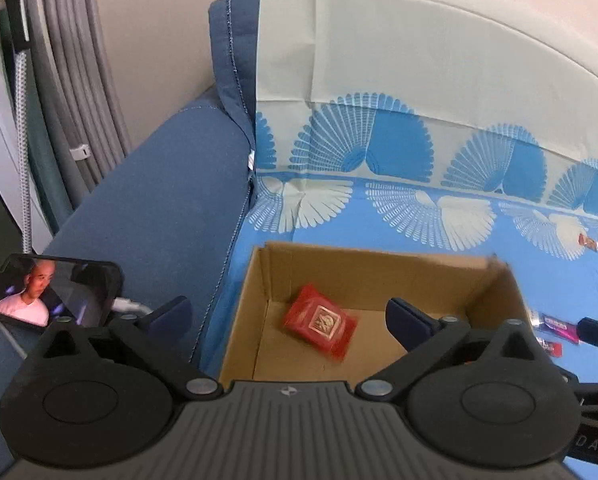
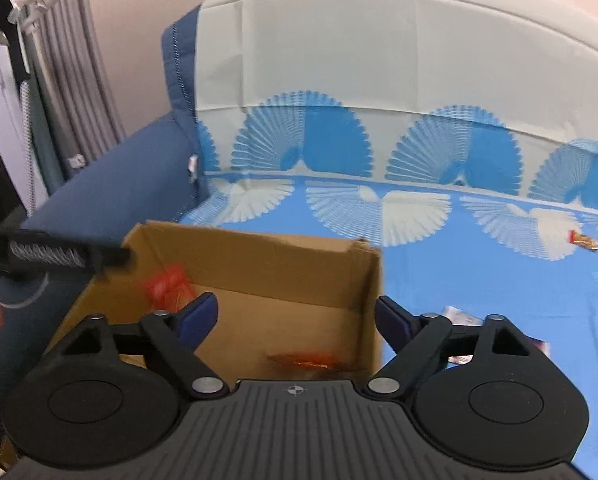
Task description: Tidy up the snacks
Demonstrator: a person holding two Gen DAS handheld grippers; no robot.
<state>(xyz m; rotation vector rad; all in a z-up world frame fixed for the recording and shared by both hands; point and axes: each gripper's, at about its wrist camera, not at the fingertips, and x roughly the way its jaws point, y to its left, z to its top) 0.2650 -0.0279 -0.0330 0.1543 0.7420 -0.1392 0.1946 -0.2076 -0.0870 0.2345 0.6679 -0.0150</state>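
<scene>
An open cardboard box [image 1: 363,268] sits on the blue patterned sofa cover; it also shows in the right wrist view [image 2: 259,256]. A red snack packet [image 1: 319,322] is inside the box, blurred, between my open left gripper's [image 1: 287,316] fingers; it shows blurred in the right wrist view [image 2: 169,286]. An orange wrapper [image 2: 311,362] lies on the box floor. My right gripper [image 2: 297,320] is open and empty over the box's right part. Pink packets [image 1: 555,326] lie right of the box. A small wrapped snack [image 2: 585,242] lies further right.
The sofa's blue armrest [image 1: 159,208] is left of the box. A phone [image 1: 55,290] with a cable rests on it. The backrest [image 1: 419,60] rises behind. Grey pipes [image 1: 71,60] run along the wall at left.
</scene>
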